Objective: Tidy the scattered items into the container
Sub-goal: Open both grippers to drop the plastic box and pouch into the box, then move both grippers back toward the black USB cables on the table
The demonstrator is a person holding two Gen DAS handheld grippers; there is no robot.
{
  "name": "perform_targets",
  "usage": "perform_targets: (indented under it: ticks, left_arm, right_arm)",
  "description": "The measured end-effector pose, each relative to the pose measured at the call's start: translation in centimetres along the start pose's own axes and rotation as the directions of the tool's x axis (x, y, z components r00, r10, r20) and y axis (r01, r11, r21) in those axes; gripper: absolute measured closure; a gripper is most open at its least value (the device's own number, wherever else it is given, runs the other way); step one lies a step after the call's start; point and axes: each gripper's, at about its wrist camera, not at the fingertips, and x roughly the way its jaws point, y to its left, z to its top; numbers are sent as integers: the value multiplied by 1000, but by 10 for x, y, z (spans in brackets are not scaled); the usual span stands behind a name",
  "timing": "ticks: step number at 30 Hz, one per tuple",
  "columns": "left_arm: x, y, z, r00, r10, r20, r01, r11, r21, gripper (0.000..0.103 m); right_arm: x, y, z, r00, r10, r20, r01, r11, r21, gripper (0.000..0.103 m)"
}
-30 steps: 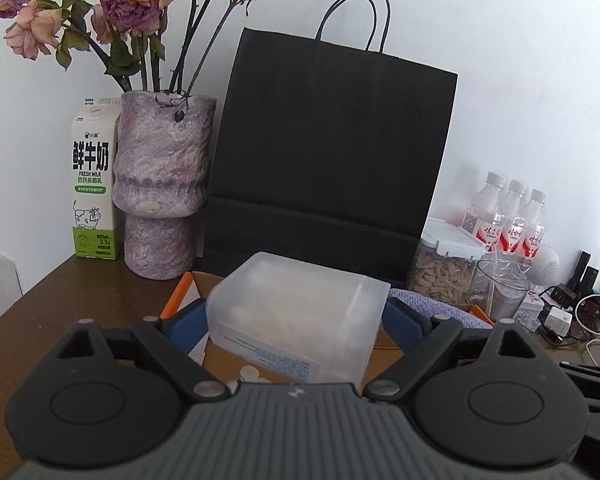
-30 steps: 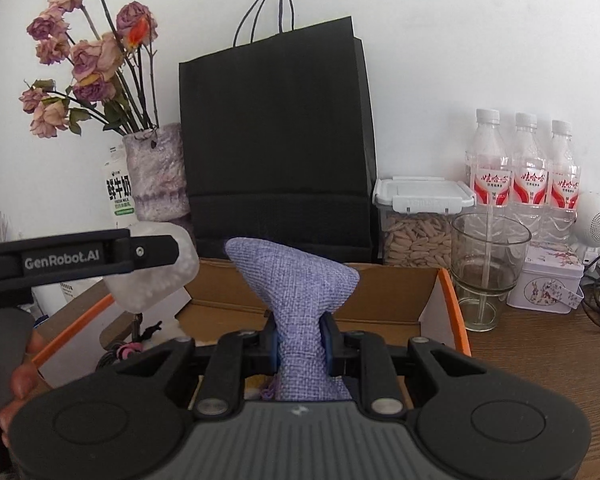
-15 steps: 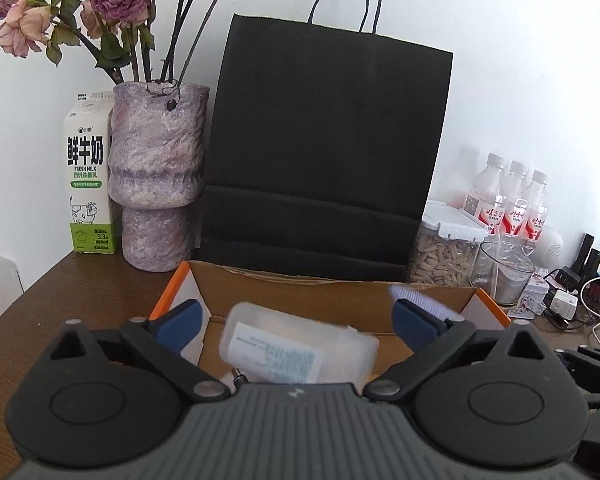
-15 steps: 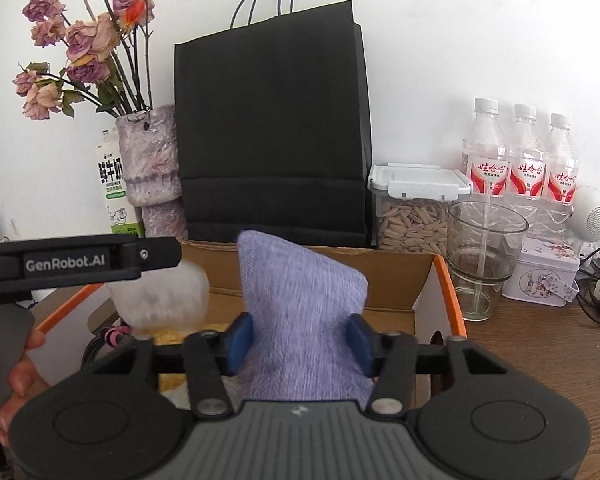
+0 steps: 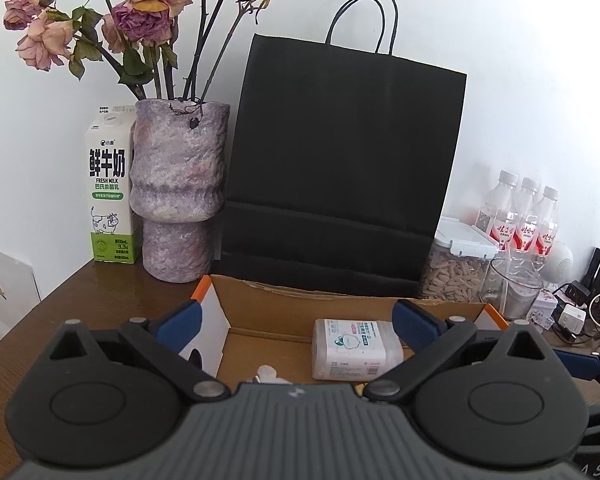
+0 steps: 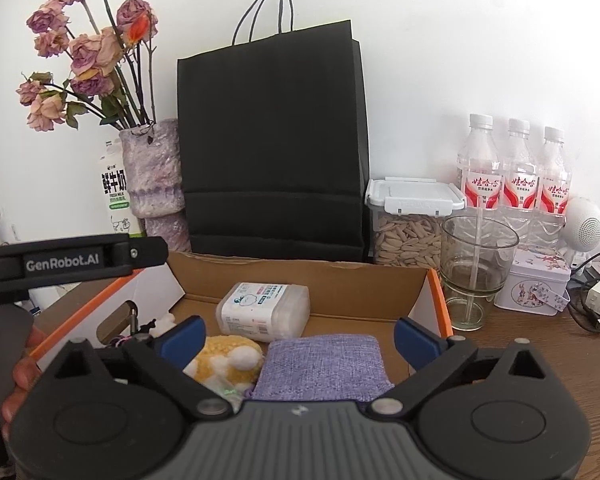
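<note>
An open cardboard box (image 5: 300,294) with orange edges stands in front of both grippers. My left gripper (image 5: 296,320) is open above it with nothing between its fingers. A translucent plastic pack (image 5: 356,348) with a printed label lies on the box floor, apart from the pads. My right gripper (image 6: 300,338) has its jaws opening wide over the same box (image 6: 300,276). A purple cloth pouch (image 6: 324,364) lies flat below them, untouched, beside a yellow plush toy (image 6: 228,360) and the plastic pack (image 6: 264,312). The left gripper's body (image 6: 72,264) shows at the left, held by a hand (image 6: 20,376).
A black paper bag (image 5: 340,168) stands right behind the box, with a purple vase (image 5: 176,192) of dried roses and a milk carton (image 5: 110,192) to its left. To the right are a seed container (image 6: 412,228), a glass (image 6: 476,268), three water bottles (image 6: 516,176), a tin (image 6: 532,284) and chargers.
The left gripper let go of the plastic pack, which dropped into the box. The right gripper opened from shut on the purple pouch, and the pouch fell flat into the box.
</note>
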Motion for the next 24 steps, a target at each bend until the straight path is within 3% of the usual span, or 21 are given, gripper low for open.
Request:
perform_targets:
  ticks: [12, 24]
  left_arm:
    - [-17, -4, 5, 999, -8, 43, 8, 1000, 11, 0]
    - [-65, 2, 0, 995, -23, 102, 19, 999, 44, 0]
  right_arm:
    - [-10, 2, 4, 1000, 4, 3, -4, 1000, 0, 0]
    - [-44, 1, 3, 999, -21, 42, 22, 1000, -17, 0]
